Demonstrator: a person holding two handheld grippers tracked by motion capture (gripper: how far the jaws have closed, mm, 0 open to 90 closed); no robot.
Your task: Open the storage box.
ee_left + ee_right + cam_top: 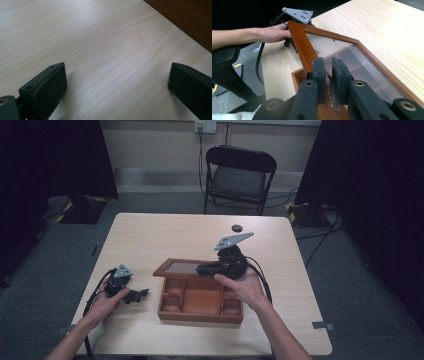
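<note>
Right tongs pinch the wooden box's glass lid clasp; left tongs gape wide

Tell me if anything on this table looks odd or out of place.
Nothing looks damaged or spilled. The brown wooden compartment box has its glass-panelled lid raised, the right gripper pinching its metal clasp. A small dark round object sits alone near the table's far edge.

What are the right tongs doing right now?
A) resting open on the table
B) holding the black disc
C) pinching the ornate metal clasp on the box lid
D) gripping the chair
C: in the right gripper view the right tongs close on the ornate metal clasp at the front edge of the glass-panelled lid of the brown wooden box.
</note>
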